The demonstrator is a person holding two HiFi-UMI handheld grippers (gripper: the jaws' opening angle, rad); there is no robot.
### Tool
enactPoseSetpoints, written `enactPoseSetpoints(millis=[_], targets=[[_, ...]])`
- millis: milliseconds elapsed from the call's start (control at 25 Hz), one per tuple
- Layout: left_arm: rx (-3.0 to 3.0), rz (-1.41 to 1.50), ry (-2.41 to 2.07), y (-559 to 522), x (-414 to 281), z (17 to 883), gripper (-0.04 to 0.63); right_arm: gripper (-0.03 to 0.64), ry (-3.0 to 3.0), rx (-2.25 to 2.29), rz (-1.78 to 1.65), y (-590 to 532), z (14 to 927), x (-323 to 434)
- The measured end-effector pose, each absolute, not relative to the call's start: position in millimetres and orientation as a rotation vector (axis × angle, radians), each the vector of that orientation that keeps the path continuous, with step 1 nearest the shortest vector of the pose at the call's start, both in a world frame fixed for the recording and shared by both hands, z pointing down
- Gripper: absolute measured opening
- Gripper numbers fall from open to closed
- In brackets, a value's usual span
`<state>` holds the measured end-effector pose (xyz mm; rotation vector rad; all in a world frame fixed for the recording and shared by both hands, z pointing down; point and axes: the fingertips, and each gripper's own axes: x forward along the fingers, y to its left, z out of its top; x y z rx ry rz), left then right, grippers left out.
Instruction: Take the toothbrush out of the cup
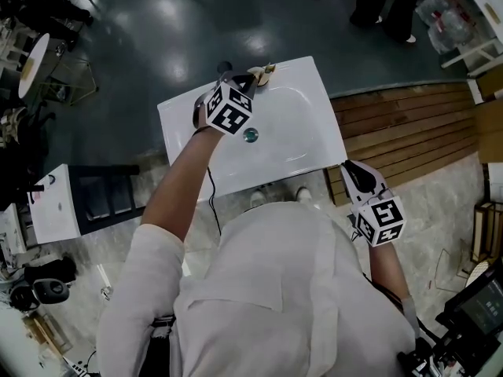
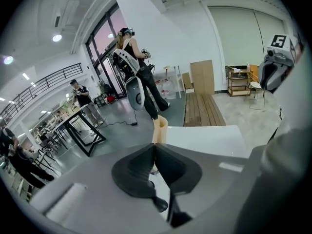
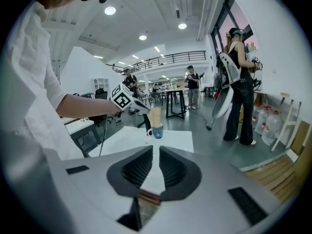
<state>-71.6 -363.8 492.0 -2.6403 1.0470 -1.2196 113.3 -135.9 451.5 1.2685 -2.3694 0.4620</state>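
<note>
At the far edge of the washbasin (image 1: 314, 93), the blue cup (image 3: 157, 132) stands with the toothbrush (image 2: 160, 128) upright in it, long axis near vertical. The left gripper (image 2: 155, 147) is the nearer one. Its jaws are drawn together at the upper part of the toothbrush, which reads as a clamp on it. Extraction therefore calls for a lift straight up along that axis, clear of the cup rim. The right gripper (image 3: 155, 150) hangs off the near right corner, well apart, clenched and empty. The washbasin is white and glossy, with a drain (image 1: 251, 135) at its middle. Around it are a dark polished floor, wooden decking (image 1: 409, 124) and an open hall with tables and other people.
</note>
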Motion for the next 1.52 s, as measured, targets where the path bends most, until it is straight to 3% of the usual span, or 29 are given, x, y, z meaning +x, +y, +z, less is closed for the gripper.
enactPoseSetpoints(millis=[680, 1520], targets=[[-2.623, -1.072, 1.232, -364.5, -97.0, 434.6, 0.006, 0.023, -2.426, 1.202, 0.445, -140.6, 447.7, 112.5], [-2.666, -0.583, 1.579, -307.6, -164.3, 314.5, 0.005, 0.023, -2.525, 0.976, 0.366, -146.2, 440.4, 87.5]])
